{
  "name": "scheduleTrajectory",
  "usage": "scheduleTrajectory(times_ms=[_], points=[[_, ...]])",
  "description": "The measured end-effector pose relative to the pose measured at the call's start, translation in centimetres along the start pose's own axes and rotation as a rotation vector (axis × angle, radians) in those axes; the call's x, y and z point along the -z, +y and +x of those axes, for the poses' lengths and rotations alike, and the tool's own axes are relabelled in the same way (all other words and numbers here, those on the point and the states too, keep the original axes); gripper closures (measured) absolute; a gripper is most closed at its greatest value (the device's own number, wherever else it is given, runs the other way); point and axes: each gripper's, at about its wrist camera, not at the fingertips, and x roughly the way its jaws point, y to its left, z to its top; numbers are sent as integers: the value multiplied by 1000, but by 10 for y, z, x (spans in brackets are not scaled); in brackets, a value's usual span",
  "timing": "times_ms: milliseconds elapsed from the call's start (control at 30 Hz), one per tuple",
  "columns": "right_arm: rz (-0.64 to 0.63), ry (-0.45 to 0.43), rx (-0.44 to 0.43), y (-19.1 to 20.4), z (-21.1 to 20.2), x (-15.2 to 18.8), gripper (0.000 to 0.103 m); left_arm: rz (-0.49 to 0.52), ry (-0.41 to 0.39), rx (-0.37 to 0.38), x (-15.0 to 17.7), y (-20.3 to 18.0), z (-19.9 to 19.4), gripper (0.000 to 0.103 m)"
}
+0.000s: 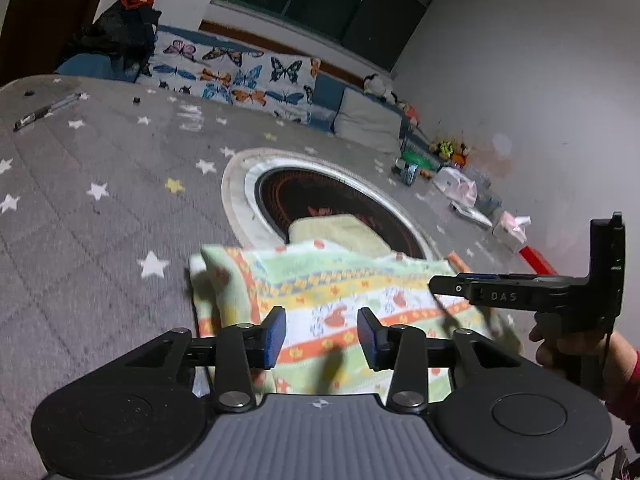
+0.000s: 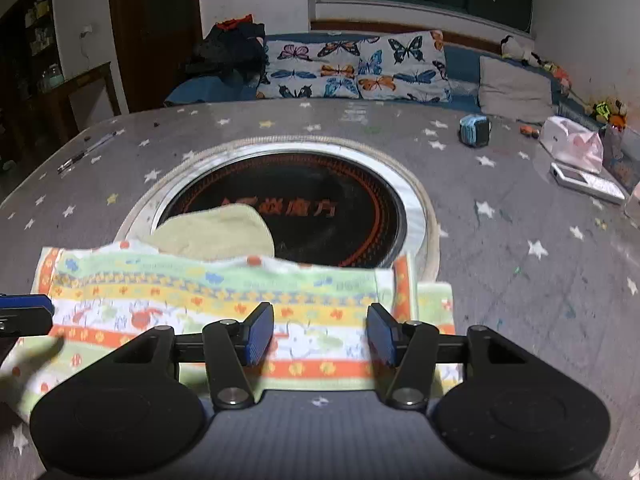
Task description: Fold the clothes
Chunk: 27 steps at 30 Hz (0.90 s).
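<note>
A patterned cloth [image 1: 320,292] with green, yellow and orange bands lies folded flat on the grey star-print table cover [image 1: 100,220]; it also shows in the right wrist view [image 2: 224,300]. A pale green folded cloth [image 1: 340,234] lies behind it, partly on the black round hotplate [image 1: 320,196]; it shows in the right wrist view too [image 2: 216,232]. My left gripper [image 1: 322,334] is open just above the patterned cloth, holding nothing. My right gripper [image 2: 320,334] is open above the cloth's right part, and it appears from the side in the left wrist view [image 1: 440,284].
The hotplate [image 2: 304,208] is sunk in the table's middle. A pen [image 1: 44,110] lies far left. A blue box [image 2: 474,130], plastic bags [image 2: 572,142], a flat white device [image 2: 586,182] and a red stick [image 1: 536,260] sit at the right. Butterfly cushions [image 2: 356,66] line the back.
</note>
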Motion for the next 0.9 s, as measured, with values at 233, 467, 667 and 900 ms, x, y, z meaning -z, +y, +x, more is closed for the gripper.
scheduleTrajectory(times_ms=[233,467,667,900], points=[[-1,15,13,-3,14,-5,49,-19,28,-46,-5,6,15,58],[-13,8,5,-5,13,-9,48,-15,40,-60,-2,4,20,56],[-22,2,-2,-8,14,-7,47,-72,53,-44,-7,10,18,55],[-63,-62,-54,-8,1,-12,47,-43,27,-121,-13,-3,7,54]])
